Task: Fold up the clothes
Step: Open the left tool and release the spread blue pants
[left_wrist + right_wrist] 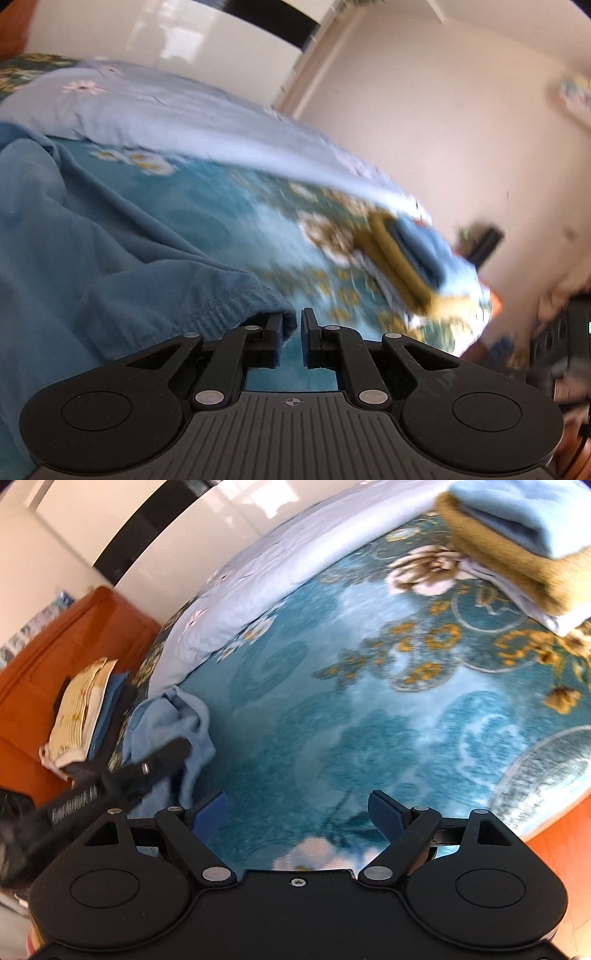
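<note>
Your left gripper (291,338) had its jaws drawn nearly together, pinching the hemmed edge of the blue garment (110,240). The stitched band ran in from the left and ended at the left jaw pad; how much cloth sat between the pads the left wrist view did not show clearly.

The rest of that garment trailed away to the left of the jaws in loose folds, bunched, not laid flat. In the right wrist view the same pale blue cloth (173,731) hung as a crumpled mass at the bed's left edge, with your left gripper (122,775) reaching in under it.

Your right gripper (297,818) had its jaws standing wide apart with nothing between them, over bare teal floral bedspread (332,709). The garment lay to the left of those jaws, near but apart.

So the left hand was the one on the cloth; the right was free and next nearest.

My read: the next move turned on bringing the right jaws leftward to a second point on the hem, so the piece could be stretched along its long edge and spread over the open bedspread.

A folded stack (517,542) sat at the far right of the bed, well apart. A second pile (85,709) rested on the orange furniture (44,657) beyond.
</note>
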